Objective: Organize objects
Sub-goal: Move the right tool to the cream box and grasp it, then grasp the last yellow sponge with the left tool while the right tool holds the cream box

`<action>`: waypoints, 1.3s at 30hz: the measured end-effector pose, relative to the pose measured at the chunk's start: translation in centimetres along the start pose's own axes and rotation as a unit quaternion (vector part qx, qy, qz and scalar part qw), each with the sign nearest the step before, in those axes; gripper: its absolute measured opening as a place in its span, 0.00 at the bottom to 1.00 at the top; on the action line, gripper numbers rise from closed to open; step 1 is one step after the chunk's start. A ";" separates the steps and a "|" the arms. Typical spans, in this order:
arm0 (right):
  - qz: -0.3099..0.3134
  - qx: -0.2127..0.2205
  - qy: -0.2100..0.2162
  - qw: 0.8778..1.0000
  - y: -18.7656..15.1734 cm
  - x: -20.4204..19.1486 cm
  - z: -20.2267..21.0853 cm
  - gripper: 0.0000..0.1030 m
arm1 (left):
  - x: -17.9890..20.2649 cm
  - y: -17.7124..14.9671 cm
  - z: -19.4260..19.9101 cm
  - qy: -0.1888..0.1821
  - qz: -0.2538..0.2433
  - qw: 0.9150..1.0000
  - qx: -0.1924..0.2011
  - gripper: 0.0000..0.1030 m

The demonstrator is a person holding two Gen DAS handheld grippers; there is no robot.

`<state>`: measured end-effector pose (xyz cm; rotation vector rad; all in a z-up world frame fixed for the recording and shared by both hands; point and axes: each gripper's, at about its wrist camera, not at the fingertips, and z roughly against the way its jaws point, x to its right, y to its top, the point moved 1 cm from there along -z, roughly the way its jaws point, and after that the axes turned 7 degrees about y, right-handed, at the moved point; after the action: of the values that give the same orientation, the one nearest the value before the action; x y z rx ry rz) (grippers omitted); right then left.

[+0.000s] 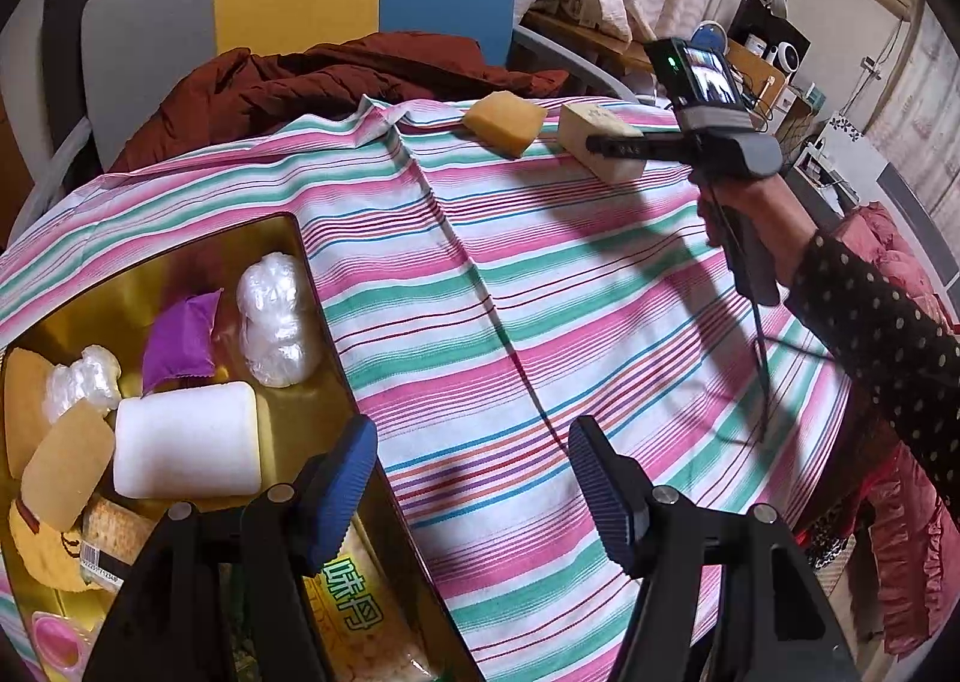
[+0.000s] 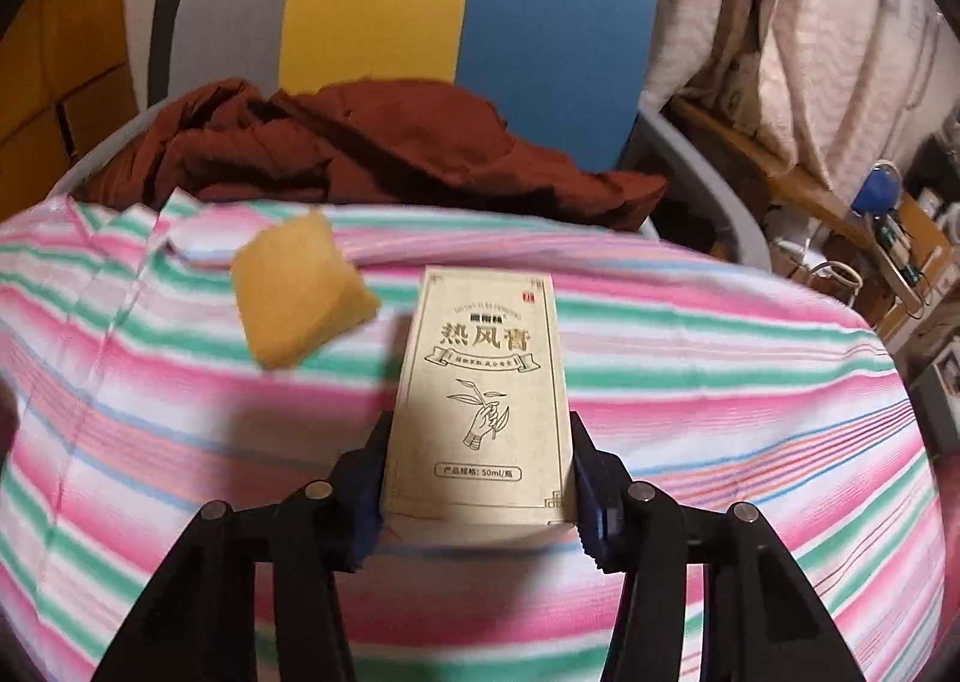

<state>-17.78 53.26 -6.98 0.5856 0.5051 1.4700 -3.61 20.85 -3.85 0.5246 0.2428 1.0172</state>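
On the striped desk, the right gripper has its fingers closed on the cream box, likely bound for the gold tin; the left gripper waits open beside it.

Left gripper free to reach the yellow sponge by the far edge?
Probably yes: the left gripper is open and empty, with bare striped cloth up to the sponge. The right gripper holds the neighbouring box.
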 end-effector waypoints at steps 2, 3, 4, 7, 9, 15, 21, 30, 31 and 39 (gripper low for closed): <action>-0.009 0.003 -0.001 1.000 0.9 -0.1 -0.4 0.51 | -0.1 0.0 0.0 -0.001 0.002 1.000 -0.001 0.65; -0.011 0.002 0.003 1.000 1.4 -0.3 -0.7 0.51 | -0.2 0.0 0.0 0.000 0.004 1.000 -0.002 0.65; -0.009 0.001 0.009 1.000 1.7 -0.6 -0.9 0.51 | -0.3 0.0 0.0 0.002 0.006 1.000 -0.002 0.65; 0.014 -0.007 0.037 0.999 1.7 -2.3 -0.9 0.50 | -0.8 0.4 0.1 -0.001 0.017 1.000 0.001 0.65; 0.030 -0.006 0.071 0.997 0.8 -4.0 0.2 0.50 | -1.0 0.9 0.1 0.000 0.020 1.000 0.005 0.65; 0.001 0.035 0.086 0.996 -3.2 -5.4 4.5 0.50 | -0.8 4.7 -0.3 0.009 0.025 0.999 0.035 0.68; -0.087 0.039 0.007 0.995 -6.7 -3.3 5.1 0.50 | 0.5 9.9 -3.9 0.021 0.018 0.999 0.043 0.80; -0.116 0.049 0.003 0.992 -8.2 -2.8 4.1 0.50 | 4.1 16.0 -11.8 0.056 -0.037 0.997 0.028 0.80; -0.116 0.049 0.002 0.992 -8.1 -2.7 4.0 0.50 | 4.5 16.5 -12.7 0.056 -0.043 0.997 0.026 0.80; -0.114 0.055 -0.001 0.992 -8.5 -2.5 4.0 0.50 | 5.9 19.0 -17.8 0.075 -0.063 0.995 0.014 0.80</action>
<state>-8.85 50.46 -9.47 0.5952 0.6342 1.2294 -22.29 39.18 -8.78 0.4528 0.4185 0.9330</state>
